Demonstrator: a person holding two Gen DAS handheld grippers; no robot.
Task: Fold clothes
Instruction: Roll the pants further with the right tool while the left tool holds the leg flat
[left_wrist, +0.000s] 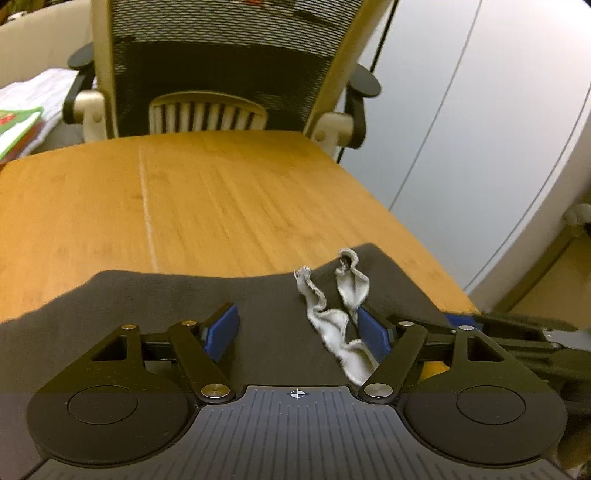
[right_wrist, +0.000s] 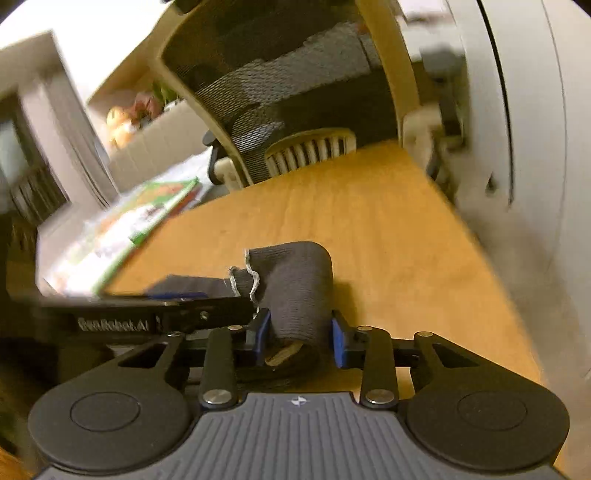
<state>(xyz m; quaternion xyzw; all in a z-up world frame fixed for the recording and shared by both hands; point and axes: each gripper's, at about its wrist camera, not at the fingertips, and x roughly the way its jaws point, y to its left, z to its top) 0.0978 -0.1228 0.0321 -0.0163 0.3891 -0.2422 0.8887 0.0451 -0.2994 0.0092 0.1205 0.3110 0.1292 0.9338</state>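
One hand-held gripper reads "GenRobot.AI".

A dark grey garment lies spread at six o'clock on the wooden table, its top edge roughly straight. Toward four o'clock a corner bunches into an upright roll, where a pale, frayed seam edge shows.

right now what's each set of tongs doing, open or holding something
Left tongs: open, fingers spread over the dark grey garment, gripping nothing.
Right tongs: closed on a bunched fold of the dark grey garment.
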